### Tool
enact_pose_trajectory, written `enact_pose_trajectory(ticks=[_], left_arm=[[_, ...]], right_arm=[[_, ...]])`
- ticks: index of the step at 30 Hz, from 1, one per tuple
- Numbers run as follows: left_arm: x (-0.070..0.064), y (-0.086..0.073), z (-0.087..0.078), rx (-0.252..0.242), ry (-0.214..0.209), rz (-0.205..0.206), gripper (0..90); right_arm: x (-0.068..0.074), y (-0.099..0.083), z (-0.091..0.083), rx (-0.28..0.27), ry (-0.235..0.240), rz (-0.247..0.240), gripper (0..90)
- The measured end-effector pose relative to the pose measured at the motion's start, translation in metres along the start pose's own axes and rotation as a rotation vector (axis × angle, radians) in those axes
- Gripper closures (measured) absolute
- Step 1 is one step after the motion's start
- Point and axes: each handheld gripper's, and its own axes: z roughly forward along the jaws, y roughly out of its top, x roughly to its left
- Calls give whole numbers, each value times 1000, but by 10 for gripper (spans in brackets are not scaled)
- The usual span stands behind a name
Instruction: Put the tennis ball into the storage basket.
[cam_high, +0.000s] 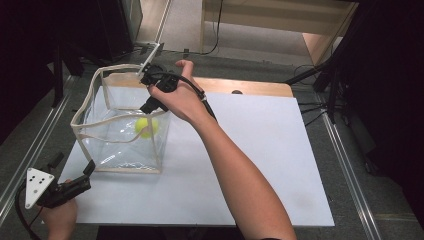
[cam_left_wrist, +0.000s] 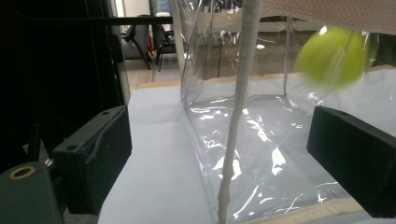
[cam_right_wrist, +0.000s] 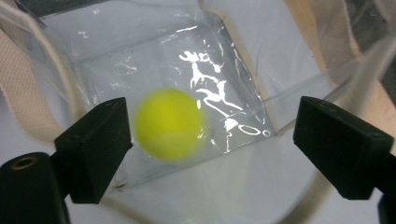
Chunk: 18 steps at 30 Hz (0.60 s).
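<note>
So your right gripper (cam_high: 152, 95) is hanging over the open top of the clear bag (cam_high: 100, 145), jaws spread wide with nothing in them. The yellow ball (cam_high: 146, 126) is inside the bag, blurred in both gripper views, so you can't tell if it's resting on the bottom. Your left gripper (cam_high: 75, 175) sits low at the bag's near left corner, jaws apart too, with the cream corner seam (cam_left_wrist: 236, 121) standing right between them, not touching either. The bag sits on the white table sheet (cam_high: 260, 165); dark stands (cam_high: 335, 75) and cables crowd the far right edge.
</note>
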Motion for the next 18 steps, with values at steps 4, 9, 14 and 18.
enact_pose_trajectory(ticks=[4, 9, 14, 18], left_arm=[[0, 0, 0, 4, 0, 4, 69], [0, 0, 0, 1, -2, 3, 69], [-1, 0, 0, 1, 0, 1, 69], [-1, 0, 0, 1, -2, -1, 69]], right_arm=[[1, -1, -7, -26, -19, 12, 81], [-2, -7, -19, -47, -27, 25, 4], [-5, -13, -26, -69, -37, 27, 4], [-5, -20, -29, -70, -51, 44, 0]])
